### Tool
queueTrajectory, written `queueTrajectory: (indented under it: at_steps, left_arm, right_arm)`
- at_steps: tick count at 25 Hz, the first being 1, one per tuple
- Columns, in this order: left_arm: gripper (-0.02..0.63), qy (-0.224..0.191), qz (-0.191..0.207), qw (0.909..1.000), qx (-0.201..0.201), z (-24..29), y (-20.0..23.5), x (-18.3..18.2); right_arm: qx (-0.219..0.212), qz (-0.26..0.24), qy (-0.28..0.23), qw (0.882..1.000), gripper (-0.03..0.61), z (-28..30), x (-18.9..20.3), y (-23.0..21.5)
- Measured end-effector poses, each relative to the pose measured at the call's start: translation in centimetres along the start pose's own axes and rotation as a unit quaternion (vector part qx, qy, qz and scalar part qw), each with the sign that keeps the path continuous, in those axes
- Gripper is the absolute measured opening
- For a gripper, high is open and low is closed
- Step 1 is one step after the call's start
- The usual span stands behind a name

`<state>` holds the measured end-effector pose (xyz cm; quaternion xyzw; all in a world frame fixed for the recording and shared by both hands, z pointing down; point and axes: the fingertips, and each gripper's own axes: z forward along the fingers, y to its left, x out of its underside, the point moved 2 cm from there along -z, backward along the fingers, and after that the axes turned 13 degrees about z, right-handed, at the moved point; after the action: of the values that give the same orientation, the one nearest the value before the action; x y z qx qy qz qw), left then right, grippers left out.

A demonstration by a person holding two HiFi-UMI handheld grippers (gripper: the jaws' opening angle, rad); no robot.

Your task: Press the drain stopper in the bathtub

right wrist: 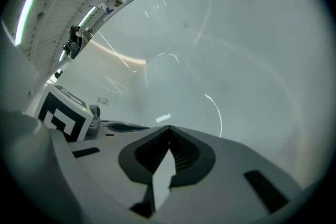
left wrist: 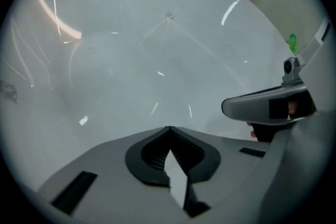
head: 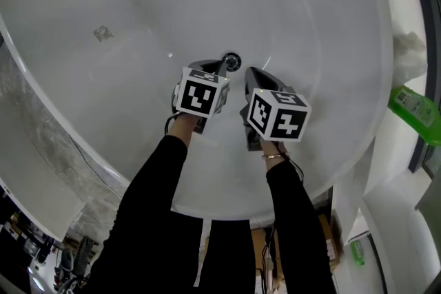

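Note:
I look down into a white bathtub (head: 138, 100). The round chrome drain stopper (head: 232, 62) sits in its floor, just beyond my two grippers. My left gripper (head: 222, 68) points at the stopper with its tip right beside it; whether it touches I cannot tell. My right gripper (head: 251, 74) hovers a little to the stopper's right. Both are shut with nothing between the jaws. In the left gripper view the shut tips (left wrist: 168, 128) face bare tub wall, with the right gripper (left wrist: 227, 107) alongside. The right gripper view shows its own shut tips (right wrist: 169, 127) and the left gripper's marker cube (right wrist: 62, 116). Neither gripper view shows the stopper.
A green bottle (head: 412, 105) lies on the ledge right of the tub. Crinkled plastic wrap (head: 41, 141) covers the tub's left rim. A grey mark (head: 103, 33) shows on the tub floor. A cardboard box (head: 258, 251) and another green bottle (head: 356, 251) are on the floor below.

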<state>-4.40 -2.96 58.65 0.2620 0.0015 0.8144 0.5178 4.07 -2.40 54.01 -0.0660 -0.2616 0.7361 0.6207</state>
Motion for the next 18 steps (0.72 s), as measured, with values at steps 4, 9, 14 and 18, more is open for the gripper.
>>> queueTrajectory:
  at_steps: [4, 9, 14, 18]
  left_arm:
    - [0.008, -0.012, 0.001, 0.9999, -0.003, -2.2, -0.7, -1.1]
    - [0.008, -0.026, 0.002, 0.9997, -0.003, -5.0, -1.6, -2.1]
    - [0.008, -0.038, 0.01, 0.9992, -0.004, -7.6, -2.5, -2.9]
    - [0.008, -0.044, 0.01, 0.999, -0.001, -9.4, -3.5, -3.1]
  right_arm:
    - [-0.002, 0.003, -0.005, 1.0, 0.002, -1.7, 0.0, 0.7]
    - [-0.008, 0.012, -0.012, 1.0, 0.002, -3.9, 0.3, 1.5]
    - [-0.013, 0.018, -0.016, 1.0, 0.002, -5.7, 0.7, 2.4]
    - [-0.012, 0.019, -0.02, 1.0, 0.002, -7.1, 0.9, 2.7]
